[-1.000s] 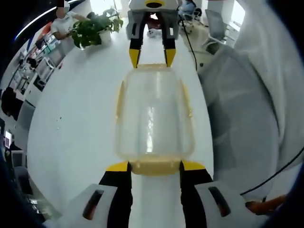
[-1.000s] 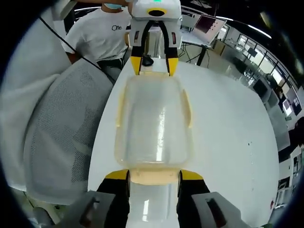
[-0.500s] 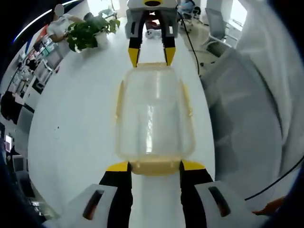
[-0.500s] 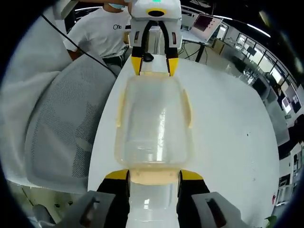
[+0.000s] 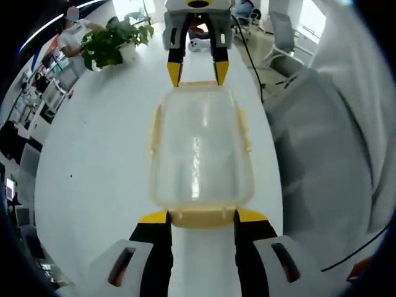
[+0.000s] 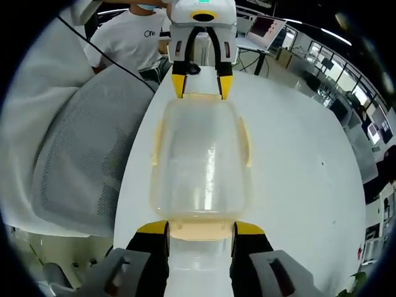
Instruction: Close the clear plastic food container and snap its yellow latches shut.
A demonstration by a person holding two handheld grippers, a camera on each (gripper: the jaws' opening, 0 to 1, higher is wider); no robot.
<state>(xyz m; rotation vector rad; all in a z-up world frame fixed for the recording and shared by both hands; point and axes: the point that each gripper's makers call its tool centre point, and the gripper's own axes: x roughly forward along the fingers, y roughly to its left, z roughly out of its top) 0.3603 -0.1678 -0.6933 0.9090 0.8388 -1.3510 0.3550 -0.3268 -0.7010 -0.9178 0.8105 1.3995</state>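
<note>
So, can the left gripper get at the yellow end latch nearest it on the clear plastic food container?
Probably yes. The left gripper already has its jaws either side of the near yellow end latch of the clear plastic food container, nothing between. The right gripper is at the far end.

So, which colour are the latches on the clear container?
Yellow latches on the container, best shown in the left gripper view.
</note>
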